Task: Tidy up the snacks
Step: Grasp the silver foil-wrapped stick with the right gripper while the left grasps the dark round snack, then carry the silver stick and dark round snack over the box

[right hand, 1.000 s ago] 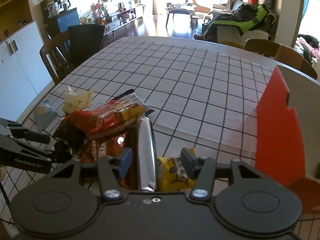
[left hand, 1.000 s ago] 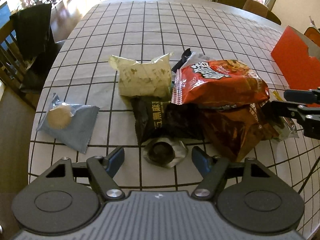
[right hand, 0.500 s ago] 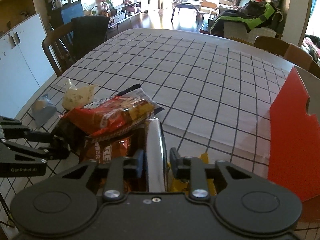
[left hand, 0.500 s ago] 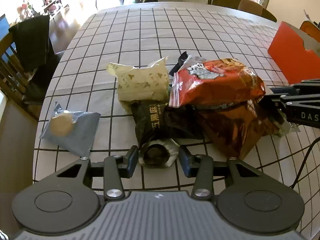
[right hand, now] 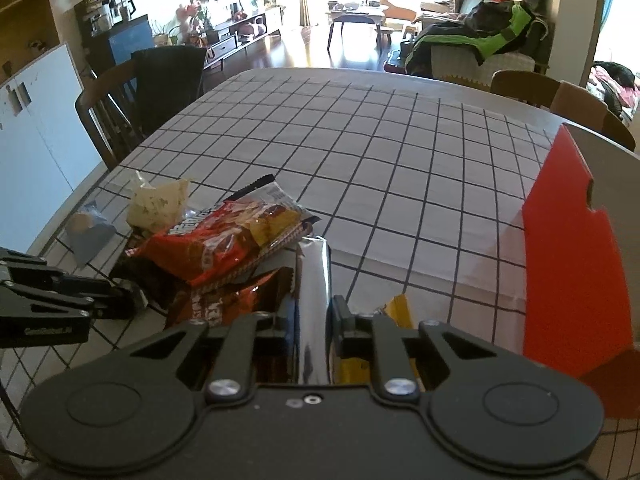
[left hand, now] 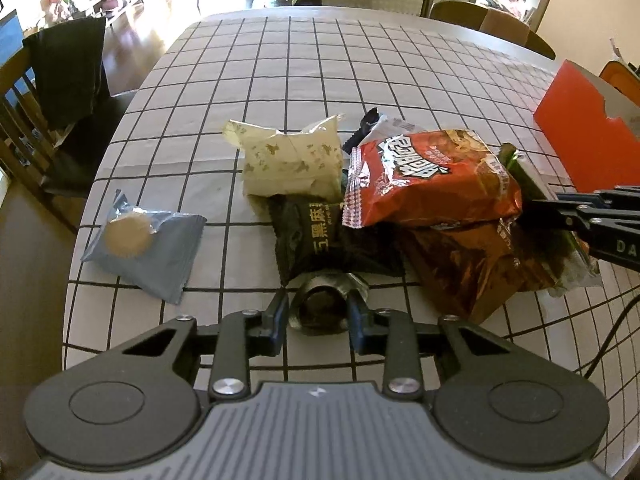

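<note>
On table — left hand-held gripper clamps round packet; right hand-held gripper clamps silver packet.

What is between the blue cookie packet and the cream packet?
Only bare checked tablecloth lies between the blue cookie packet and the cream packet. The left wrist view shows it best.

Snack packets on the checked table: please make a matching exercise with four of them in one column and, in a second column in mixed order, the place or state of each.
Things:
1. blue packet
2. red bag
3. small silver packet
4. shiny silver packet

Places or states:
A. lies on top of the pile
B. between the fingers of the right claw
C. alone, apart from the pile, on its left
D. between the fingers of the left claw

Pairs: 1-C, 2-A, 3-D, 4-B
</note>
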The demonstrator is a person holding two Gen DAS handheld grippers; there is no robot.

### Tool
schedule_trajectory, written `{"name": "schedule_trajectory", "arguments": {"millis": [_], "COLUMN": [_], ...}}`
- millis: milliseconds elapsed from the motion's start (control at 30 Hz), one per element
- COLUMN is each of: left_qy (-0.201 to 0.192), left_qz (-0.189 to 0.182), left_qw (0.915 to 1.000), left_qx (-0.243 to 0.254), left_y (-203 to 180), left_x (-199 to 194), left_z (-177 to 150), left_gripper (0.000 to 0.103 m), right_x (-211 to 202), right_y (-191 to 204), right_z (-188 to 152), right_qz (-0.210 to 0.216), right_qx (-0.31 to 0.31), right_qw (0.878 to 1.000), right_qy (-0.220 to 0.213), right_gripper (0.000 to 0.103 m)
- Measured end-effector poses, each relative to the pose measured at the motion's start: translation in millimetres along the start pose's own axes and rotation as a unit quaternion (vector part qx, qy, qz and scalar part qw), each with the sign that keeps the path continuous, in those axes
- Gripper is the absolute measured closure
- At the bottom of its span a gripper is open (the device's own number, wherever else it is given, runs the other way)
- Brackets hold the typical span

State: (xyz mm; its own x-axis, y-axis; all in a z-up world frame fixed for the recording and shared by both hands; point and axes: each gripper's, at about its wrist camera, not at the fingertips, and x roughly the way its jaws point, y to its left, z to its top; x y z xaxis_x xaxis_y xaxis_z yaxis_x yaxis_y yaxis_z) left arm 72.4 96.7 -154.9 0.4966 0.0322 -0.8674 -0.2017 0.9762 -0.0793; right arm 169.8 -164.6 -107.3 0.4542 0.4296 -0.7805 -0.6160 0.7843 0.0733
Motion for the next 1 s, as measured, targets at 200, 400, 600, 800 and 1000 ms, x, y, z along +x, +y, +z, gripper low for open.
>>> {"name": "schedule_trajectory", "arguments": {"millis": [200, 400, 600, 800, 1000], "left_qy": [-0.004, -0.023, -0.064, -0.086, -0.098], "left_qz": [-0.008, -0.014, -0.018, -0.041, -0.071], "left_qw": [1.0000, 0.9996, 0.9975, 0.9949, 0.9914], "left_qx": [-0.001, 0.004, 0.025, 0.034, 0.051], "left_y": [-0.6, -8.5, -26.6, -50.5, -82.5], "left_x": [-11.3, -32.0, -61.2, -82.4, -94.2], "left_z": [-5.6, -6.4, 1.7, 18.2, 39.7], "left_gripper": [0.073, 0.073, 0.073, 0.073, 0.073], "right_x": [-20.7, -42.5, -67.8, -93.0, -119.2], "right_y": [-4.2, -8.0, -14.1, -33.0, -56.3], "right_z": [-7.2, -11.7, -9.6, -1.4, 4.0], "right_qz": [0.007, 0.011, 0.002, -0.010, -0.026], "right_qx": [0.023, 0.042, 0.053, 0.076, 0.083], "right_qw": [1.000, 0.999, 0.998, 0.995, 0.992], "right_qy": [-0.009, -0.020, -0.044, -0.064, -0.087], "right_gripper": [0.085, 0.085, 0.085, 0.085, 0.085]}}
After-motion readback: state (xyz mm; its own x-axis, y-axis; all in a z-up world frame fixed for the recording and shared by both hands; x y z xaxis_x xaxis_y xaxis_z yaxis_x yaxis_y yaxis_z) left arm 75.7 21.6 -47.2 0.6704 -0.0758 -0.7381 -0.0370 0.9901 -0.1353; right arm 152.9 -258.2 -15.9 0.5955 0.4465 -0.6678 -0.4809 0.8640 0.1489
